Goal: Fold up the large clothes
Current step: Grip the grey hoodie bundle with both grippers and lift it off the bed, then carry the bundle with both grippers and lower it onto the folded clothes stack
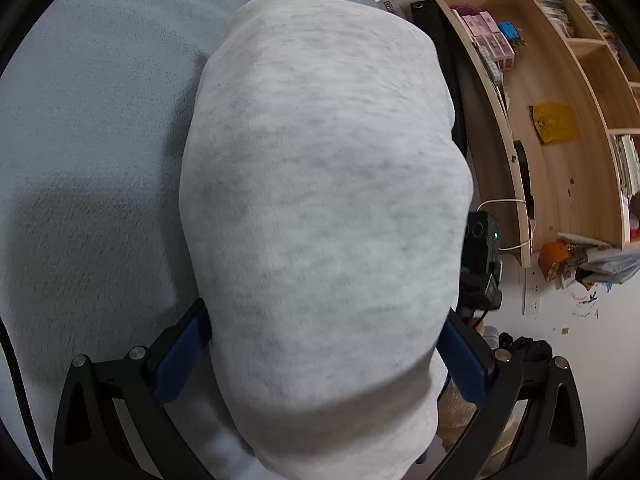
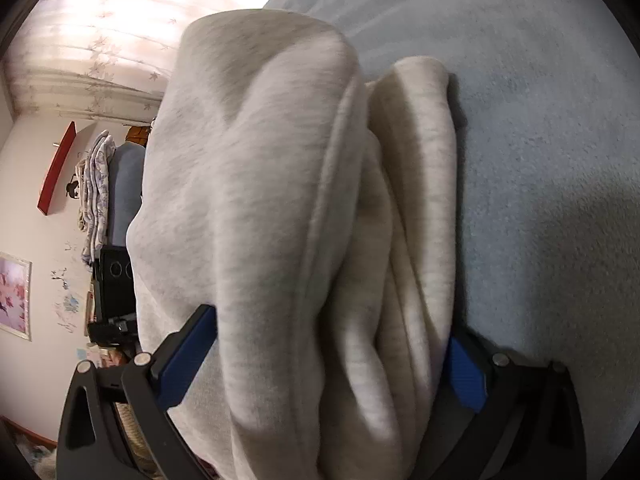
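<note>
- Left gripper [image 1: 326, 344]: its jaws stand wide on either side of a thick bundle of the grey garment [image 1: 320, 200]; the blue pads [image 1: 182, 360] press the cloth at 8 and 4 o'clock, so it is clamped on the garment. The fingertips themselves are buried under fabric.
- Right gripper [image 2: 332, 356]: likewise spread around folded layers of the same garment [image 2: 248, 200], blue pads [image 2: 188, 356] showing at 8 and 4 o'clock and bearing on the cloth. Here a seamed hem edge and several stacked folds show, partly blurred.
- The garment fills the middle of both views and runs from 6 o'clock up to 12, hiding most of what lies behind it; its lower end is cut off by the frame edge.
- It lies over a pale blue fleecy blanket [image 1: 92, 128], seen at 9 to 11 o'clock in the left view and at 1 to 4 o'clock [image 2: 540, 160] in the right.
- Left view, 1 to 3 o'clock: a wooden shelf unit [image 1: 560, 92] with pink boxes, books and a yellow paper; any writing is too small to read.
- Right view, 10 to 12 o'clock: a patterned curtain [image 2: 112, 28]; at 9 o'clock a red wall shelf [image 2: 56, 168] and hanging cloth.
</note>
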{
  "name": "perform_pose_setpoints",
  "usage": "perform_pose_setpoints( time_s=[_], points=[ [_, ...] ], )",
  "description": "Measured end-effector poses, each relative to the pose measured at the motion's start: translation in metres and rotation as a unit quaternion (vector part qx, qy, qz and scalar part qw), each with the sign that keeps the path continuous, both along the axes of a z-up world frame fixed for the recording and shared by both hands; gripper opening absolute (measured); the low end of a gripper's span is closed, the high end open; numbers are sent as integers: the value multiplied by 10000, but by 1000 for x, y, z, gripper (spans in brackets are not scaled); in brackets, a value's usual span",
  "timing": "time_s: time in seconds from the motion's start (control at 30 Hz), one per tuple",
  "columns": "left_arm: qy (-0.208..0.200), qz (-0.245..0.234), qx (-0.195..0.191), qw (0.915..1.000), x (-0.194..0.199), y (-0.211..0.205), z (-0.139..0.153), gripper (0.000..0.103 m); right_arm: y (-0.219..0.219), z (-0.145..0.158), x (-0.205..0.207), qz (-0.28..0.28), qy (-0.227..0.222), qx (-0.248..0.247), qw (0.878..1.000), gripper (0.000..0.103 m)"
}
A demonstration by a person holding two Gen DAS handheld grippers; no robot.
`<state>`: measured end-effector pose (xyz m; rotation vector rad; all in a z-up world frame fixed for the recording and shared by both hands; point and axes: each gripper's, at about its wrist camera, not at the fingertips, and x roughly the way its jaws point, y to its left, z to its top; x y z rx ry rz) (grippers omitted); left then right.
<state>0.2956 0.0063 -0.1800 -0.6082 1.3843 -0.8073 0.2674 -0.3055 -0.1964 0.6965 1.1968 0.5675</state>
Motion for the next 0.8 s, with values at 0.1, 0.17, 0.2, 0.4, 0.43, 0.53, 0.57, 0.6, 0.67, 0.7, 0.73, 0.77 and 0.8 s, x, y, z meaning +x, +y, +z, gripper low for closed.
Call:
perform_pose_setpoints(
  time_s=[0.1, 0.17, 0.2, 0.4, 0.43, 0.53, 0.57, 0.6, 0.67, 0.7, 0.73, 0.77, 0.8],
  points=[
    [-60, 110, 164, 9998, 0, -7, 4, 103, -2, 1, -1, -42, -21, 294, 9996, 66],
    [-309, 191, 403, 9985, -4, -16, 15, 103, -7, 2, -3, -138, -64, 439, 9989, 52],
    [-517, 206, 537, 9970, -8, -20, 23, 103, -9, 7, -7, -185, -151, 434, 9988, 47],
    [-1250, 198, 751, 9891, -19, -24, 58, 95, -1, 34, -25, -325, -674, 312, 9967, 40],
    [-1291, 217, 727, 9887, -20, -24, 62, 94, 0, 37, -27, -352, -741, 315, 9961, 40],
    [-1443, 246, 677, 9869, -26, -13, 76, 94, 6, 51, -35, -380, -940, 348, 9942, 39],
    [-1538, 279, 661, 9855, -30, -9, 85, 94, 5, 52, -39, -366, -973, 376, 9939, 39],
    [-1607, 306, 654, 9844, -32, -6, 92, 94, 9, 56, -42, -348, -1021, 396, 9934, 39],
    [-1784, 373, 669, 9810, -37, 5, 110, 94, 19, 65, -48, -291, -1134, 402, 9923, 39],
    [-1876, 409, 681, 9790, -40, 12, 120, 94, 27, 72, -51, -266, -1200, 445, 9914, 39],
    [-1926, 431, 679, 9780, -43, 19, 126, 94, 32, 77, -52, -256, -1250, 477, 9907, 39],
    [-1991, 492, 673, 9764, -46, 28, 136, 94, 40, 84, -53, -242, -1336, 542, 9893, 39],
    [-2065, 546, 669, 9746, -49, 38, 147, 94, 47, 90, -52, -242, -1419, 618, 9877, 39]
  ],
)
